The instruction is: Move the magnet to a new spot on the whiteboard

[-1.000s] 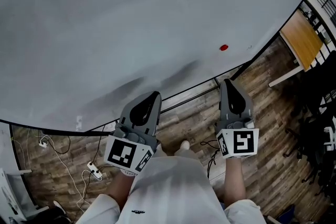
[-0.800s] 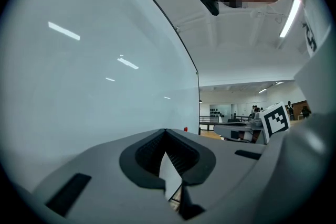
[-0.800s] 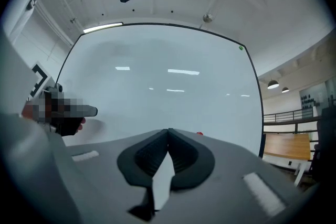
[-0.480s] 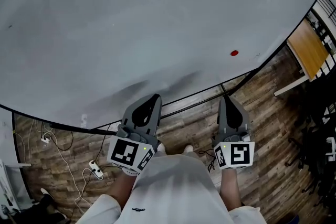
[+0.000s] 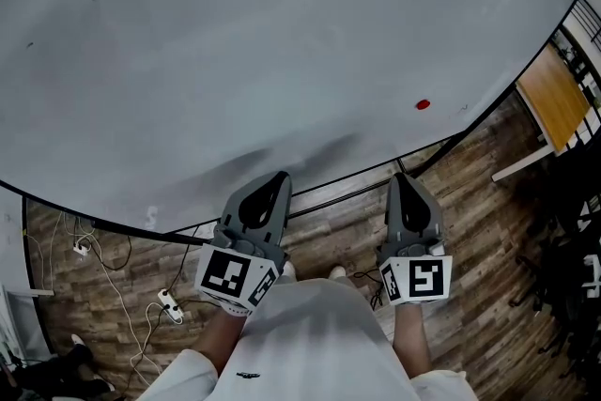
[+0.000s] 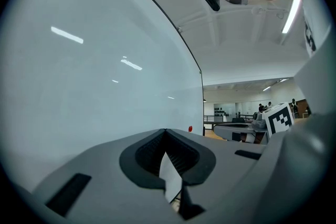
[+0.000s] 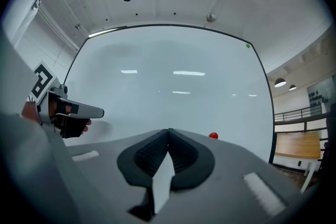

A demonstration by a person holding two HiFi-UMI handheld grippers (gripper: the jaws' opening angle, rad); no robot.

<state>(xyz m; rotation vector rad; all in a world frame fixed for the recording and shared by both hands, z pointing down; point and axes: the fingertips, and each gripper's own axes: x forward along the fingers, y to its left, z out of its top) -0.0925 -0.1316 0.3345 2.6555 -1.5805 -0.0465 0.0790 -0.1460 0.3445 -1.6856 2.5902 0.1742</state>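
2 grippers, both clenched, nothing btwn jaws: L gripper [image 5: 278,176] & R gripper [image 5: 402,177] pointing at 1 whiteboard [image 5: 235,33], side by side near its lower edge. 1 red magnet [image 5: 423,105] sticking on board ahead of R gripper, slightly to its right, apart from tips; nothing blocking the way. 1 wooden table [image 5: 554,94] standing farther right, past board edge. White cables [image 5: 120,294] + 1 power strip [image 5: 170,301] lying on floor [image 5: 347,221] left of L gripper.
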